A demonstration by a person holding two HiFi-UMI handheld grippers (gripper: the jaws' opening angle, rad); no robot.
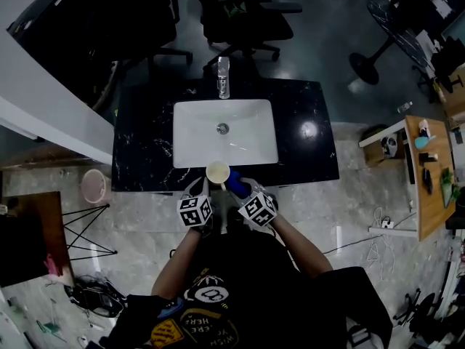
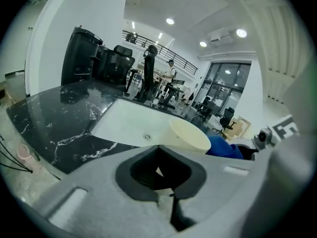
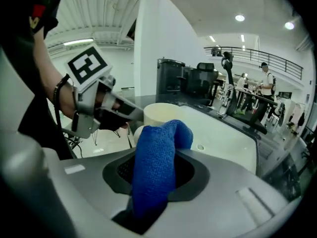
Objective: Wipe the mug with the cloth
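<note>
A cream mug (image 1: 218, 171) hangs over the front edge of the white sink (image 1: 187, 133). My left gripper (image 1: 206, 188) is shut on the mug from the near left; in the right gripper view its fingers (image 3: 124, 112) reach the mug (image 3: 161, 114). In the left gripper view the mug (image 2: 190, 135) shows just beyond the closed jaws. My right gripper (image 1: 243, 192) is shut on a blue cloth (image 1: 235, 187). The cloth (image 3: 156, 167) stands up between the jaws, and its top lies against the mug's near side. The mug's handle is hidden.
The sink is set in a black marble counter (image 1: 145, 140) with a chrome faucet (image 1: 223, 77) at the back. A pink bin (image 1: 94, 186) stands on the floor at the left. Office chairs (image 1: 240, 13) stand beyond the counter, and a wooden table (image 1: 429, 173) is at the right.
</note>
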